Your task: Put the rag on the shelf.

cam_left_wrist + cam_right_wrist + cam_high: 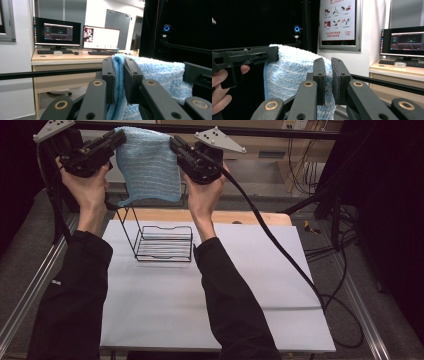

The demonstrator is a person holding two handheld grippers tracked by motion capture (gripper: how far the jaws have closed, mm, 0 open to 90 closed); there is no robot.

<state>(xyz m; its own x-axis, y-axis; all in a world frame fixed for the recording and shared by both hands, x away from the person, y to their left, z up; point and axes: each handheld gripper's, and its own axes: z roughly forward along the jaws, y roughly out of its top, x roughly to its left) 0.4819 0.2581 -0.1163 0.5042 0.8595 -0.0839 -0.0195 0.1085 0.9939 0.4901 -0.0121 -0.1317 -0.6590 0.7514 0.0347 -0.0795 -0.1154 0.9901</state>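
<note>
The person holds a blue towel (pixel 148 165) stretched in the air, well above a black wire rack (pixel 162 242) that stands on the white table (pixel 215 285). Left of the rack and high over it, the left gripper (pixel 117 140) has its jaws clamped on the towel's left top corner; the left gripper view shows the cloth (pixel 120 82) pinched between the two pads with almost no gap. Right of that, the right gripper (pixel 175 144) pinches the opposite top corner just as tightly (pixel 328 82). The towel hangs flat between them, its lower edge clear of the rack's tall upright bar (pixel 127 227).

The step in hand looks like draping the towel over the rack. To do it well, both corners should be kept level and taut, the hanging edge carried past the rack's upright bar, and the two grippers lowered together, so the cloth falls evenly on both sides before either grip lets go.

The rack's low basket (pixel 165 249) holds nothing.
</note>
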